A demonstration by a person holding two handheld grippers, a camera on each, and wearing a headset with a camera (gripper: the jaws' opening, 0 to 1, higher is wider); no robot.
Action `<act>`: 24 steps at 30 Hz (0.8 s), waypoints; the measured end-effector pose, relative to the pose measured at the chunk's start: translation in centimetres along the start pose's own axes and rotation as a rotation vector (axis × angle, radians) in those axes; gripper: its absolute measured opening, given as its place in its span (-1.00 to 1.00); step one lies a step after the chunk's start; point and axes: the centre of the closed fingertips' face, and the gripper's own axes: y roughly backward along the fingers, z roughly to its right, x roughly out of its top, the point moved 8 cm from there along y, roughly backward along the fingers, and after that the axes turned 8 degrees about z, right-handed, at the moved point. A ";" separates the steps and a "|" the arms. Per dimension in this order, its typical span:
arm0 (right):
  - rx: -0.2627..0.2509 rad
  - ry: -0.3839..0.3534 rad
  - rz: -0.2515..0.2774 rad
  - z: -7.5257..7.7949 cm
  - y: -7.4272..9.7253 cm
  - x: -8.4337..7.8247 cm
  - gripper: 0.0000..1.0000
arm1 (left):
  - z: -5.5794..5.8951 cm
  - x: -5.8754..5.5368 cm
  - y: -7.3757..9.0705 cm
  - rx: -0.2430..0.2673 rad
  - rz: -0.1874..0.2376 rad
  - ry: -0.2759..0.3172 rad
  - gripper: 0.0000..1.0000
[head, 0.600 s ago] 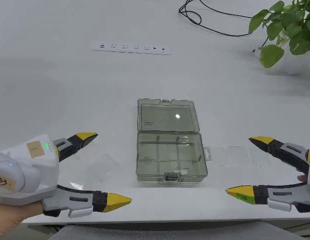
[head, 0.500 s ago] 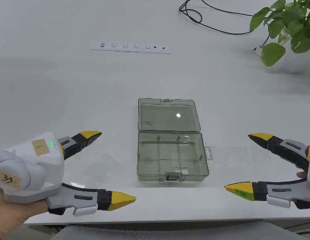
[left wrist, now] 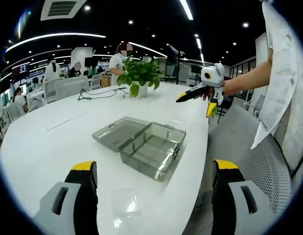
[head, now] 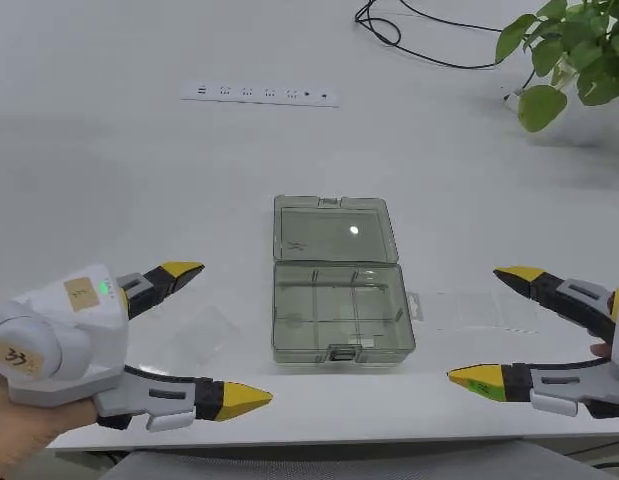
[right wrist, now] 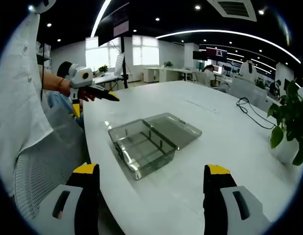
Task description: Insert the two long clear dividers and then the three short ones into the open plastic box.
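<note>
Head view: plastic box (head: 339, 310) sits open mid-worktop (head: 119, 180). It's smoky translucent and rectangular, lid laid flat behind the base, latch on the near wall. Thin lines run inside the base; can't tell if they're ribs or dividers. Flat clear dividers (head: 476, 311) lie just right of the box and one clear sheet (head: 201, 333) lies left of it; exact count not readable. On the left gripper (head: 229, 333), white shell, grey-black fingers (head: 169, 277) with yellow tips, spread wide, nothing held. Handwritten "33" on its round cap, green LED lit. The right gripper (head: 475, 325) is the same build, fingers apart, empty. Far side: one white power strip (head: 261, 94), one black cable (head: 419, 45), one leafy plant (head: 569, 50).

Left gripper view: two yellow-tipped fingers wide apart, box beyond them, clear sheet on the worktop near one finger. Grey mesh chair (left wrist: 254, 161) at the worktop edge.

Right gripper view: fingers apart, box ahead with lid open, left gripper across the worktop.
</note>
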 end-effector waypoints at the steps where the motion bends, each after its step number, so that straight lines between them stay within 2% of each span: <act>1: 0.000 0.000 0.000 0.0 0.0 0.0 0.77 | 0.0 0.0 0.0 0.000 0.000 0.000 1.00; 24: 0.001 0.002 0.014 -0.1 -0.1 0.4 0.76 | 0.2 0.2 0.1 0.001 0.000 0.007 0.97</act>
